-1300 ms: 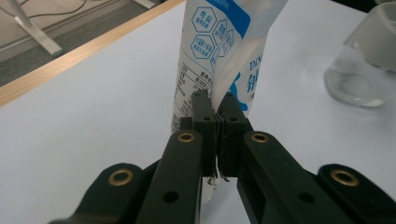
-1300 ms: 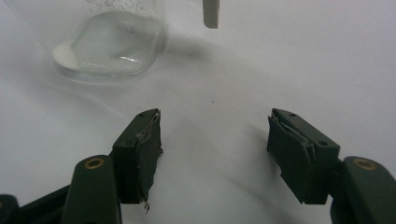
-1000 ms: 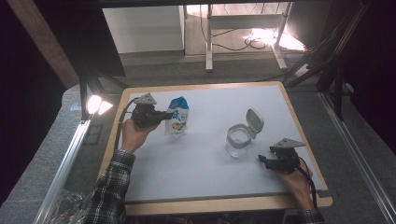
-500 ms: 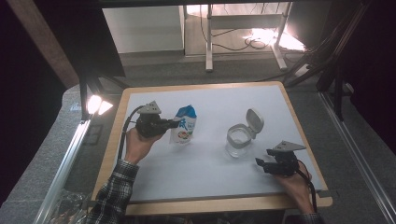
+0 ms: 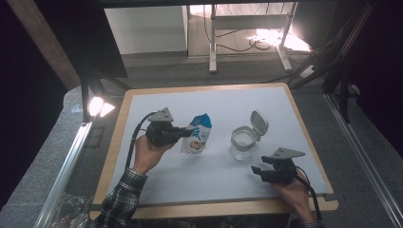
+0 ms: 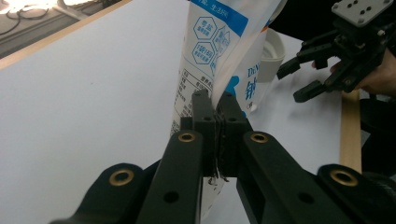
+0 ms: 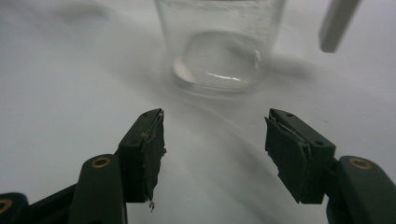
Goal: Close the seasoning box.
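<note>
Surface (image 5: 157, 190): white top with a wooden edge, lit by a small lamp (image 5: 97, 106) at its left border. Person's forearms enter from the near side; a plaid sleeve (image 5: 119, 202) covers the left one.

Pouch (image 5: 197, 135): white and blue printed packet, upright and slightly tilted, left of centre on the surface. Seen from the left tongs' camera, its printed panel (image 6: 205, 51) rises straight up from the jaws, with blue hexagon marks and small print.

Jar (image 5: 241, 142): clear glass, empty, standing right of centre, just beside the pouch but apart from it. Its white hinged lid (image 5: 259, 122) stands flipped open at the far side. In the right gripper view the jar base (image 7: 219, 60) sits ahead of the jaws, blurred.

Left tongs (image 5: 183, 134): held level in the left hand (image 5: 147, 154), clenched on the pouch's side edge. Close view confirms it, left tongs (image 6: 215, 109) pressed together with the packet's seam pinched between the pads.

Right tongs (image 5: 256, 172): low over the surface near the front right corner, short of the jar, pointing left. Released; right tongs (image 7: 215, 140) gape with nothing between the pads, having just closed in a little. Right hand (image 5: 294, 192) grips the body from behind.
</note>
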The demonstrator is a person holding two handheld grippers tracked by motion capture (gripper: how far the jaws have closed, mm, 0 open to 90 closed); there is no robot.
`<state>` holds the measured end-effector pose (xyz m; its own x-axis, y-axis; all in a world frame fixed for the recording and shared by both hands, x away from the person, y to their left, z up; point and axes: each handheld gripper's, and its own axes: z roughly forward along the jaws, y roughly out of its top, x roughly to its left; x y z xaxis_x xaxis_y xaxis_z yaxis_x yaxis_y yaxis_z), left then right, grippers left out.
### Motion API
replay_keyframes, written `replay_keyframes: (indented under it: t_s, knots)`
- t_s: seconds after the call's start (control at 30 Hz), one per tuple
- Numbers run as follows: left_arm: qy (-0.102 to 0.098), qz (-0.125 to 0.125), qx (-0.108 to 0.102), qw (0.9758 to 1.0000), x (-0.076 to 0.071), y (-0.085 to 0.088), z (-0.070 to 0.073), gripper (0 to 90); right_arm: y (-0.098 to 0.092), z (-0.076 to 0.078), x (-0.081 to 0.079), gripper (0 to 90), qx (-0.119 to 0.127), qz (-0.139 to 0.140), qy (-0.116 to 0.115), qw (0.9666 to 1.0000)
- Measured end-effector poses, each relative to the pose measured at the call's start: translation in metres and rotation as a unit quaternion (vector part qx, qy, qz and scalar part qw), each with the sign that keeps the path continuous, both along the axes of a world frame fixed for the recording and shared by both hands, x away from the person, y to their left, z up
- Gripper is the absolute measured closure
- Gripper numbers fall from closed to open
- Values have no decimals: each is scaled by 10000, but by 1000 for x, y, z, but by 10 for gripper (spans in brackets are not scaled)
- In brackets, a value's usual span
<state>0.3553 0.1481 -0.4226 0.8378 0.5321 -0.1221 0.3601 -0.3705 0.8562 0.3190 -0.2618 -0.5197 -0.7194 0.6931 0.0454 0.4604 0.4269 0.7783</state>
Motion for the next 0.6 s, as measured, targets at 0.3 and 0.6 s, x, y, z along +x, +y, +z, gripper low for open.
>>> replay_keyframes:
  t_s: [0.3,0.6]
  knots:
    - [38,-27,-117,9999,-7,-16,1,890,25,3,-8,406,110,308,-133,9994]
    - [-7,-136,-111,9998,-18,-29,5,891,50,5,-11,412,199,600,-163,9979]
